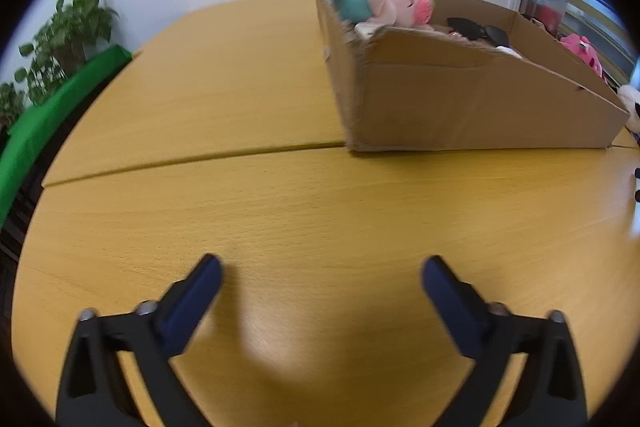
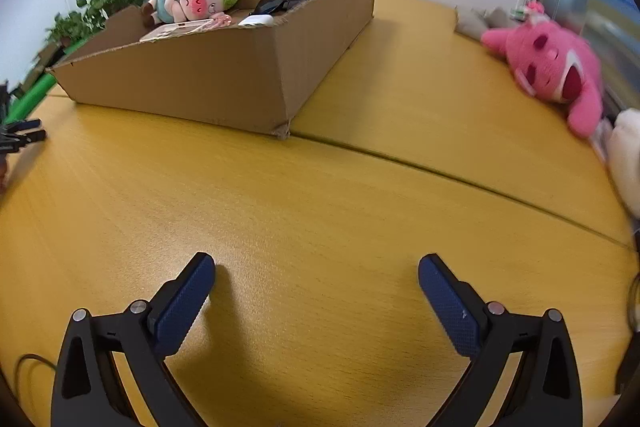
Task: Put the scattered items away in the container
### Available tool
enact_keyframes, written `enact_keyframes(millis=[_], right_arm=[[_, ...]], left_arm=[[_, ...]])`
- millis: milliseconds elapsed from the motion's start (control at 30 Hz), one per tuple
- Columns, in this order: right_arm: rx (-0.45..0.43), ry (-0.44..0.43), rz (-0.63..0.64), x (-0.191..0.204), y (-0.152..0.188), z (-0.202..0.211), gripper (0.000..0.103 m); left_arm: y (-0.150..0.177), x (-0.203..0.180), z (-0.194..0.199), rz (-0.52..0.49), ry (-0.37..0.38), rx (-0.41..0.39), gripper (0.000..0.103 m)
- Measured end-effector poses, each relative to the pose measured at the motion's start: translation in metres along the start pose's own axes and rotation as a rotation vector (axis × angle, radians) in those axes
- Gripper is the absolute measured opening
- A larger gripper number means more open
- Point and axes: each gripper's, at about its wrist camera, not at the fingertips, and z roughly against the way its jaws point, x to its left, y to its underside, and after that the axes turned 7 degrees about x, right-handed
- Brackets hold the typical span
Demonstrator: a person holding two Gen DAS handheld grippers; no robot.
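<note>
Both wide open, nothing held: left gripper [image 1: 322, 269] and right gripper [image 2: 316, 267] above bare table [image 2: 320, 187]. Farther, box [image 2: 224, 79] already with toys. Remaining pink toy [image 2: 552, 67] far right, nearer right gripper, lying lengthwise along table edge.

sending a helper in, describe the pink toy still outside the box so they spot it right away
Start at the cardboard box on the wooden table. Look to its right, by the window edge: the pink plush toy lies there, bright pink with a wide open mouth, beside a cream plush.
</note>
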Motion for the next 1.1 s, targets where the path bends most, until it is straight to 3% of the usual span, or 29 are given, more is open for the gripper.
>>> enact_keyframes(millis=[267,400,500,1100], right_arm=[[0.008,-0.06,0.147,-0.006,0.004,0.001,0.103],[0.011,-0.118,0.244,-0.017,0.003,0.001,0.103],[0.014,-0.117,0.241,-0.027,-0.002,-0.001,0.103],[0.024,-0.118,0.249,-0.037,-0.012,-0.004,0.103]], left_arm=[[-0.018,0.034,-0.012,-0.113,0.069,0.0,0.103],[-0.023,0.044,-0.013,-0.217,0.123,0.005,0.103],[-0.022,0.046,-0.012,-0.257,0.147,0.008,0.103],[-0.033,0.049,-0.021,-0.253,0.149,0.004,0.103]])
